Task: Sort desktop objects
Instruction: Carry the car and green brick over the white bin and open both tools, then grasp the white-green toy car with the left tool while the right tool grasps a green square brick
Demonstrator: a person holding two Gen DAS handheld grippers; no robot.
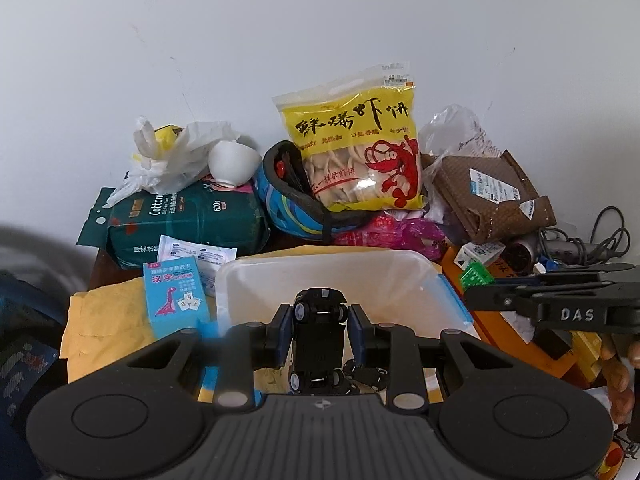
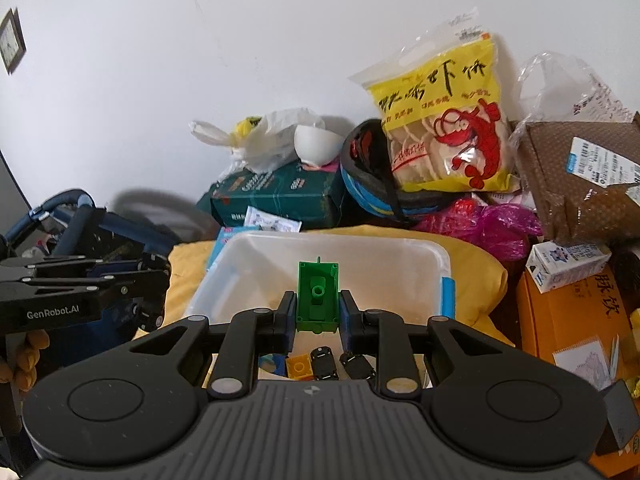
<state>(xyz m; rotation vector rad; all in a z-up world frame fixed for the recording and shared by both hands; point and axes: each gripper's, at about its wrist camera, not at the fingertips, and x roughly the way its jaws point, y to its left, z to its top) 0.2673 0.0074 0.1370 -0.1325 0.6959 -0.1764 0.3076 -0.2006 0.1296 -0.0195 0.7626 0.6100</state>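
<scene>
Over translucent bin (image 2: 404, 256) | left gripper (image 1: 319, 328): glossy car (image 1: 318, 320) | right gripper (image 2: 318, 312): boxy green block (image 2: 317, 298)

Legible text: "DAS" on right gripper (image 1: 576, 314); "GenRobot.AI" on left gripper (image 2: 54, 314); "Cotton" and "600" on green tissue pack (image 1: 188, 220); "汉字" on blue card box (image 1: 174, 292).

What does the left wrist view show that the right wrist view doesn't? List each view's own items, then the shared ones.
Left wrist view only: the left tongs shut on a black toy car, a blue dinosaur card box and a hair dryer with its cord.

Right wrist view only: the right tongs shut on a green toy block, a yellow brick below them, a wall clock and a milk carton.

Both: the white plastic bin, yellow shrimp cracker bag, white bowl and green cotton tissue pack.
</scene>
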